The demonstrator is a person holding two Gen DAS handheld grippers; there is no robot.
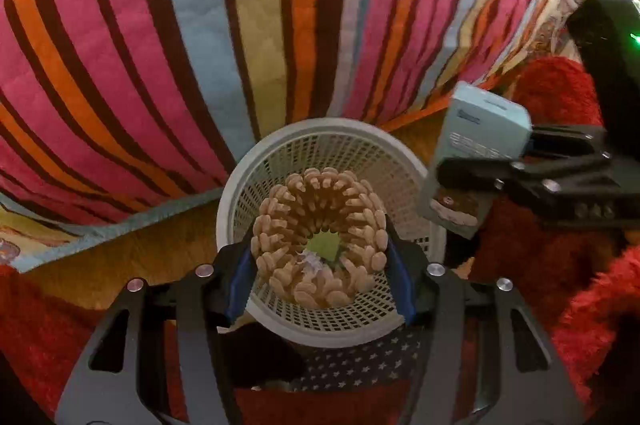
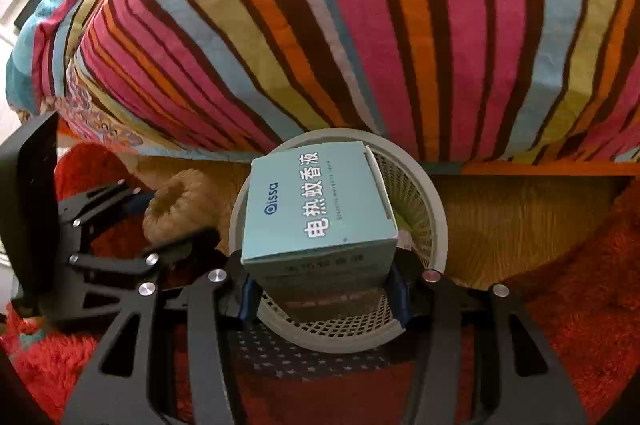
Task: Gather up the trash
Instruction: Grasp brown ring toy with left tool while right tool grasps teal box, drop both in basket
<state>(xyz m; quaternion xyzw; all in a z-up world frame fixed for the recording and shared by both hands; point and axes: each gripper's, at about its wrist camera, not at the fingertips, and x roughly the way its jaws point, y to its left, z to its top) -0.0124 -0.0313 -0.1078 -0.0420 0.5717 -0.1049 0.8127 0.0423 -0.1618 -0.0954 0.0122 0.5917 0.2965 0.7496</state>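
**Both tongs loaded above the mesh basket**

Left tongs sit closest to the lens, their blue pads clamped on a tan ring-shaped scrubber of stubby loops with a green centre. It hangs over the white mesh waste basket, which stands on a wooden floor at the foot of a striped bedspread. Red shaggy rug spreads around the basket. Further right, the right tongs grip a pale blue carton printed with Chinese characters, held above the same basket's rim, just beside the scrubber.
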